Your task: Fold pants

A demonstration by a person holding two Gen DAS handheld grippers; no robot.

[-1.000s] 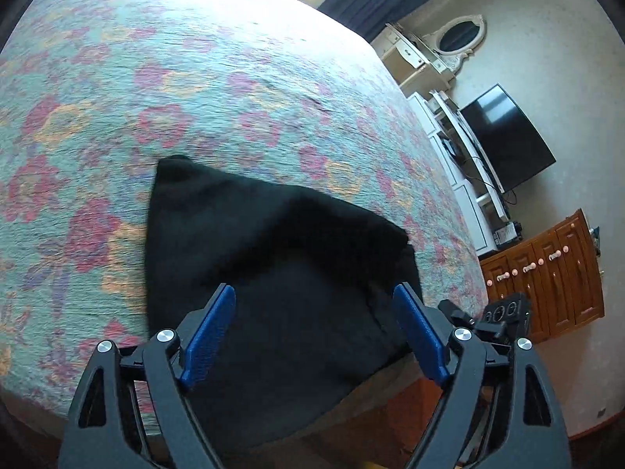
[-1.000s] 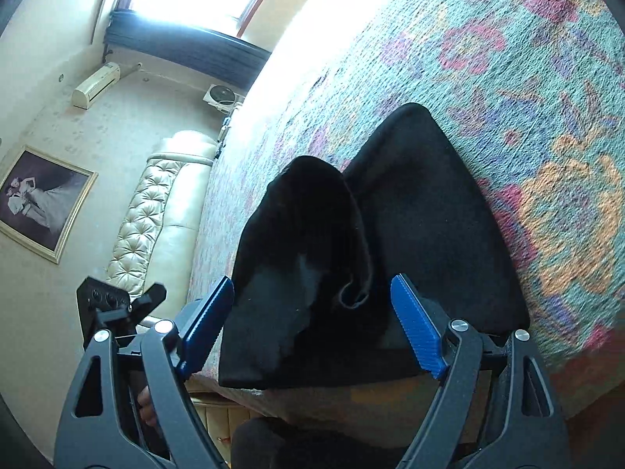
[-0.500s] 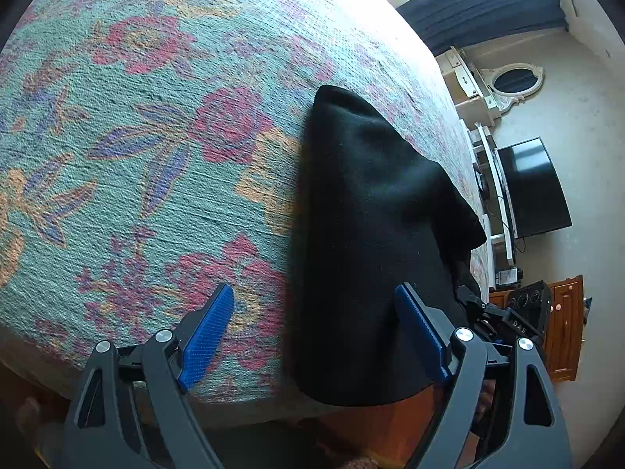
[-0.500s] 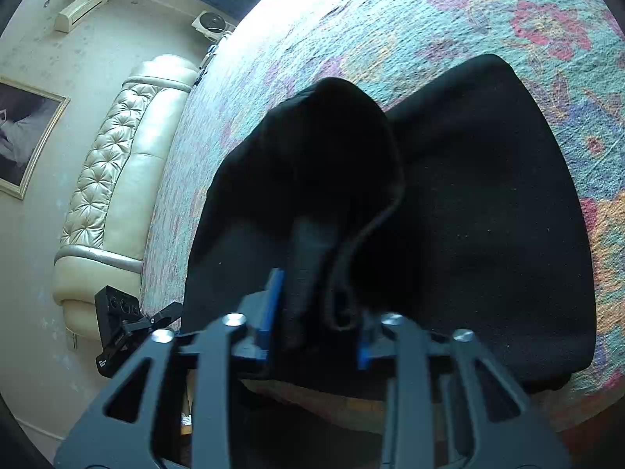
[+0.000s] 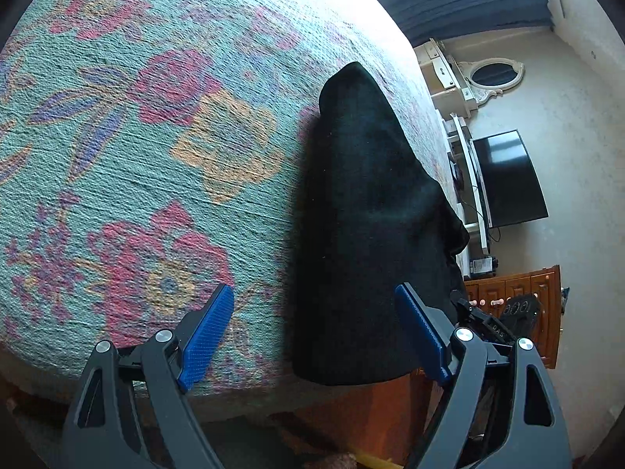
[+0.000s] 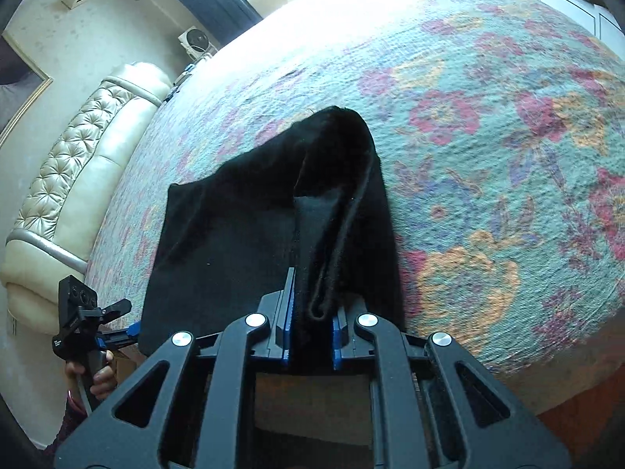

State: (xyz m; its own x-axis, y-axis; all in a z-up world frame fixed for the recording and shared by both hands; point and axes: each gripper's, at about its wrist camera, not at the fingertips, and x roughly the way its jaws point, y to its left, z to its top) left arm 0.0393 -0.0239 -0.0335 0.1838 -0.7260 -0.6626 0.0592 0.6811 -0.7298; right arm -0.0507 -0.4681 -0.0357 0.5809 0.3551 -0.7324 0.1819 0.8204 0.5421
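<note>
The black pants [image 5: 363, 211] lie folded on the floral bedspread [image 5: 148, 125], reaching the bed's near edge. My left gripper [image 5: 312, 332] is open and empty, its right finger beside the pants' near end. In the right wrist view, my right gripper [image 6: 310, 312] is shut on a bunched fold of the pants [image 6: 250, 215] and lifts that edge into a ridge. The left gripper shows there at the lower left [image 6: 101, 312].
The bedspread [image 6: 488, 156] stretches far beyond the pants. A cream tufted headboard [image 6: 78, 164] is at the left. A television [image 5: 508, 179], white shelves and a wooden dresser [image 5: 515, 305] stand past the bed's right side.
My right gripper has closed on a fold of the pants and raised it. My left gripper has swung left, so the pants now lie to its right.
</note>
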